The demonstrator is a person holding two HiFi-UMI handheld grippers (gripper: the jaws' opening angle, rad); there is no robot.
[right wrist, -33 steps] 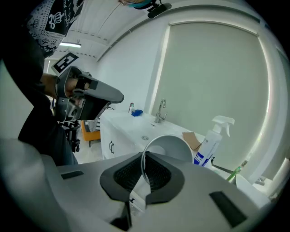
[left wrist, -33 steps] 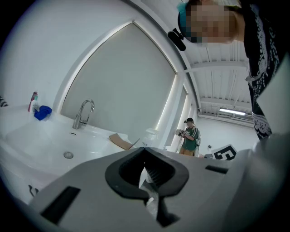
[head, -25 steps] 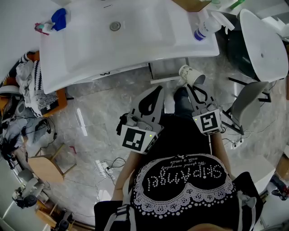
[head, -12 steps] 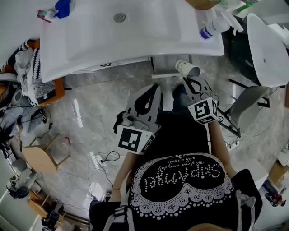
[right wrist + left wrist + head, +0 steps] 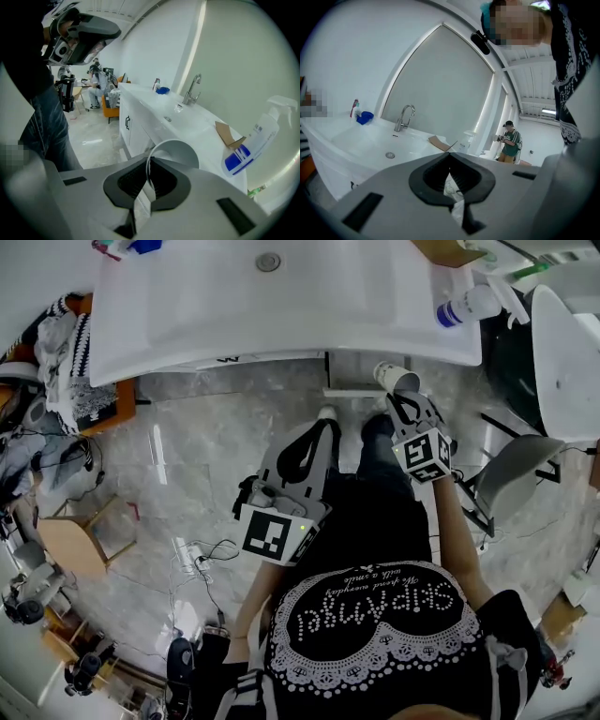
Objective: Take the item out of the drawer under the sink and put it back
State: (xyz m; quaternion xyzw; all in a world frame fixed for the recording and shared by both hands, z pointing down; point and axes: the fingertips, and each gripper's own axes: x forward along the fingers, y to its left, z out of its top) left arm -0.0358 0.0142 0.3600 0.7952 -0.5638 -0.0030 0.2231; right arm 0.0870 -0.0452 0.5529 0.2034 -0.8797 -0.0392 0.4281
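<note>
Fingers (image 5: 123,182) of right gripper (image 5: 405,401) clamp paper cup (image 5: 396,378) rim by sink (image 5: 281,320) edge; left gripper (image 5: 328,426) fingers together.

Grey marbled floor (image 5: 197,474) spreads below the left tongs (image 5: 322,425); white counter (image 5: 169,334) ahead, wooden stool (image 5: 70,554) leftward.

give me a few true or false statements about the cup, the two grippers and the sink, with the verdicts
1. The right gripper is shut on the paper cup's rim. True.
2. The left gripper holds a spray bottle. False: its jaws are together on nothing; the spray bottle sits on the sink top.
3. The cup stands on the sink top. False: it is held in the air, below the counter's front edge.
4. A faucet stands behind the basin. True.
</note>
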